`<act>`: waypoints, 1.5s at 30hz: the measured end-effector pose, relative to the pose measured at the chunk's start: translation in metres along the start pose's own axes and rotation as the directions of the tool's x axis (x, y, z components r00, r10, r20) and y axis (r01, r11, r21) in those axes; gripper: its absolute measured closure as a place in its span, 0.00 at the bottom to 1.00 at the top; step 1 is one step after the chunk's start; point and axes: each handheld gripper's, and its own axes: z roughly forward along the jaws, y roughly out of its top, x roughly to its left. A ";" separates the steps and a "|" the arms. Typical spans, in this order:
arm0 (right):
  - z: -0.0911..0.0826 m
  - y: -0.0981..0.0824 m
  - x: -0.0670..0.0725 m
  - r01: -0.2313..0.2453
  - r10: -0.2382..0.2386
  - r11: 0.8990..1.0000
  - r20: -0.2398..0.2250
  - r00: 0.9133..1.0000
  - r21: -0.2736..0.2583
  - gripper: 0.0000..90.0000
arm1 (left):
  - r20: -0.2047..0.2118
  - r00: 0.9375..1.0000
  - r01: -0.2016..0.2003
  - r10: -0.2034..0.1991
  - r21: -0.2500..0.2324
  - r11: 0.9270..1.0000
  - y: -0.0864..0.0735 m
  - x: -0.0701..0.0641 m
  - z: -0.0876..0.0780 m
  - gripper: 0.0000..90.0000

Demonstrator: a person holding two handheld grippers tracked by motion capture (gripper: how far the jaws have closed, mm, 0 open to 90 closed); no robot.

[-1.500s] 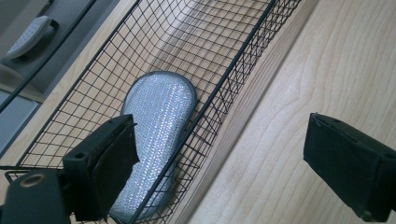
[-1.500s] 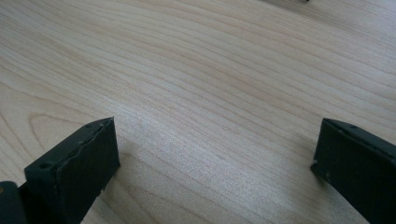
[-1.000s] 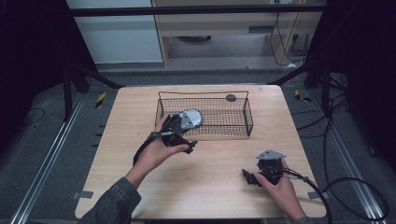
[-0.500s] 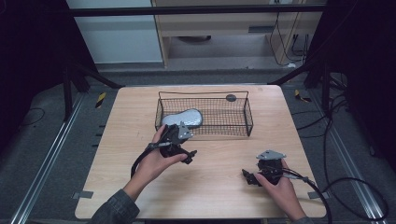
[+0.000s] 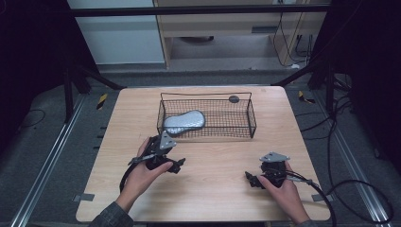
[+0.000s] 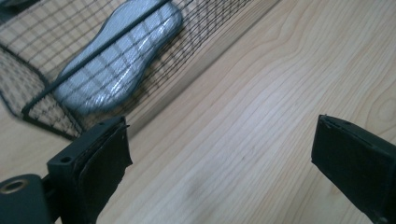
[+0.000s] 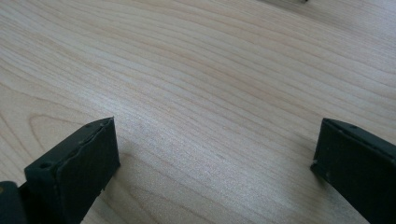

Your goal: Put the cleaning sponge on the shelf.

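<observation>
A black wire basket (image 5: 246, 118) stands in the middle of the wooden table (image 5: 213, 198). A silvery, elongated pouch (image 5: 184, 122) lies inside it at the left end, and is seen through the mesh as the pouch (image 6: 116, 56) in the left gripper view. My left gripper (image 5: 165, 156) is held just in front of the basket's left corner. It is open (image 6: 219, 158), with bare wood between its jaws. My right gripper (image 5: 265, 175) rests low near the front right of the table, also open (image 7: 215, 163) over bare wood.
A small dark round disc (image 5: 233, 99) lies on the table right behind the basket's back rim. Cables trail from the right gripper off the table's right edge. Bare wood stretches between the two grippers and in front of the basket.
The left gripper let the silvery pouch go into the basket and drew back toward the front of the table. The right gripper stayed put.
</observation>
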 end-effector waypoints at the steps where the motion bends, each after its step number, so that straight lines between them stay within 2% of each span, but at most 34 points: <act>1: 0.000 0.000 0.000 0.001 -0.001 1.000 -0.001 1.000 0.000 0.00 | -0.007 1.000 0.013 -0.013 0.004 1.000 -0.005 0.003 -0.001 0.04; 7: 0.000 0.000 0.000 0.004 -0.004 1.000 -0.001 1.000 -0.001 0.00 | -0.055 0.995 0.084 -0.082 0.044 0.995 -0.031 0.027 -0.001 0.04; 14: 0.000 0.000 0.000 0.004 -0.004 1.000 0.000 1.000 0.002 0.00 | -0.107 0.981 0.171 -0.164 0.060 0.983 -0.054 0.055 0.003 0.04; 18: 0.000 0.000 0.000 0.004 -0.004 1.000 0.001 1.000 0.001 0.00 | -0.120 0.975 0.200 -0.189 0.078 0.977 -0.066 0.067 0.007 0.04; 21: 0.000 0.000 0.000 0.003 -0.003 1.000 0.001 1.000 0.001 0.00 | -0.150 0.963 0.236 -0.222 0.083 0.968 -0.075 0.077 0.008 0.05; 25: 0.000 0.000 0.000 0.004 -0.004 1.000 0.000 1.000 0.001 0.00 | -0.166 0.950 0.278 -0.264 0.073 0.958 -0.084 0.089 0.006 0.04; 29: 0.000 0.000 0.000 0.003 -0.003 1.000 0.001 1.000 0.002 0.00 | -0.166 0.939 0.314 -0.301 0.062 0.947 -0.091 0.097 0.007 0.04; 32: 0.000 0.000 0.000 0.003 -0.003 1.000 0.001 1.000 0.001 0.00 | -0.167 0.934 0.330 -0.317 0.061 0.942 -0.095 0.102 0.009 0.04; 33: 0.000 0.000 0.000 0.003 -0.003 1.000 0.001 1.000 0.002 0.00 | -0.161 0.933 0.334 -0.320 0.063 0.941 -0.096 0.103 0.010 0.04; 37: 0.000 0.000 0.000 0.003 -0.003 1.000 0.001 1.000 0.001 0.00 | -0.169 0.924 0.358 -0.343 0.066 0.931 -0.100 0.107 0.012 0.04; 40: 0.000 0.000 0.000 0.005 -0.005 1.000 0.000 1.000 -0.001 0.00 | -0.169 0.921 0.366 -0.351 0.074 0.928 -0.102 0.110 0.014 0.03; 45: 0.000 0.000 0.000 0.003 -0.003 1.000 0.001 1.000 0.001 0.00 | -0.170 0.921 0.364 -0.350 0.063 0.929 -0.103 0.110 0.015 0.01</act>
